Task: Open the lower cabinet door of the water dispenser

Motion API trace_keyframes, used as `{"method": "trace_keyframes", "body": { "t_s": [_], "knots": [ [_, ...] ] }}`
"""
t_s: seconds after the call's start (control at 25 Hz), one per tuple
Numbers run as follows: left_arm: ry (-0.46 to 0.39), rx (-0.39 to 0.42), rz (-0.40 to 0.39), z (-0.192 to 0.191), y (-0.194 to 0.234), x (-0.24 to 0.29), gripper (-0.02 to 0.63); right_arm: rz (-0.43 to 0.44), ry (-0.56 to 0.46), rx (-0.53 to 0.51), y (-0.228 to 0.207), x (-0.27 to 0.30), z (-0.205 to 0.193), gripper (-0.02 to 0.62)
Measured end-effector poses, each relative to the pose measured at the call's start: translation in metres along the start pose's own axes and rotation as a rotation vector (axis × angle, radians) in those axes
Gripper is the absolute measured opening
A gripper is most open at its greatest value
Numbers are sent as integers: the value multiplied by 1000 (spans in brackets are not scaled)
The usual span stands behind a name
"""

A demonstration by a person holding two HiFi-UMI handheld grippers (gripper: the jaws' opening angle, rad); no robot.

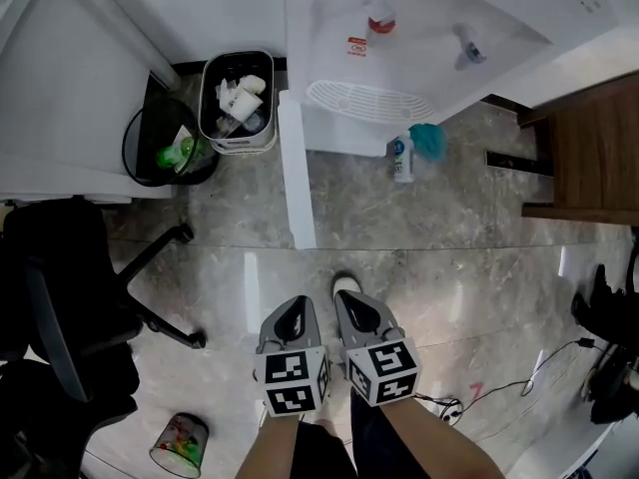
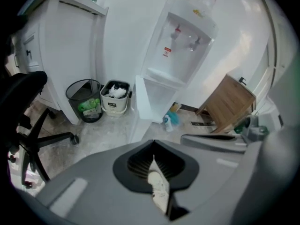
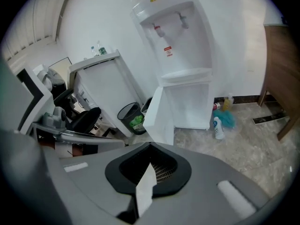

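The white water dispenser [image 1: 399, 28] stands at the top of the head view, against the wall. Its lower cabinet door [image 1: 297, 168] is swung wide open to the left, edge-on toward me, and the compartment behind it [image 3: 192, 100] is exposed. The door also shows in the left gripper view [image 2: 140, 109] and the right gripper view [image 3: 157, 116]. My left gripper [image 1: 288, 319] and right gripper [image 1: 357, 312] hang side by side low in the head view, well back from the dispenser. Both are shut with nothing held. Their jaws meet in a thin slit in each gripper view: left gripper [image 2: 157, 172], right gripper [image 3: 147, 175].
A white bin [image 1: 237, 103] and a black mesh bin [image 1: 165, 143] stand left of the door. A spray bottle [image 1: 402, 158] and a teal cloth [image 1: 429, 140] lie by the dispenser's base. Also here: an office chair [image 1: 70, 297], a wooden cabinet [image 1: 589, 148], a floor cable [image 1: 509, 382].
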State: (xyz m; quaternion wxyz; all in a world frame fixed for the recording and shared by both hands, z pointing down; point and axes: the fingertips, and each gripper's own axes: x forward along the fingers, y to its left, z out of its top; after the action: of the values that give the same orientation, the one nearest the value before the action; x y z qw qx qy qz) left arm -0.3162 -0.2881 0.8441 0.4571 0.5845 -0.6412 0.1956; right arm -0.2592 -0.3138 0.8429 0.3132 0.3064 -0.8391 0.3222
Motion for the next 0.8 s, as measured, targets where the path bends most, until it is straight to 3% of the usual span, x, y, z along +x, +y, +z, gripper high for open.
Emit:
{"method": "trace_keyframes", "body": {
  "t_s": [0.24,0.8],
  "knots": [
    [26,-19,-25,-17,-25,-13,6,-55,50,48,-23,-38,-15,-8],
    [44,14,-28,-23,-35,-9,6,-72,44,41,-36,-47,-15,-8]
  ]
}}
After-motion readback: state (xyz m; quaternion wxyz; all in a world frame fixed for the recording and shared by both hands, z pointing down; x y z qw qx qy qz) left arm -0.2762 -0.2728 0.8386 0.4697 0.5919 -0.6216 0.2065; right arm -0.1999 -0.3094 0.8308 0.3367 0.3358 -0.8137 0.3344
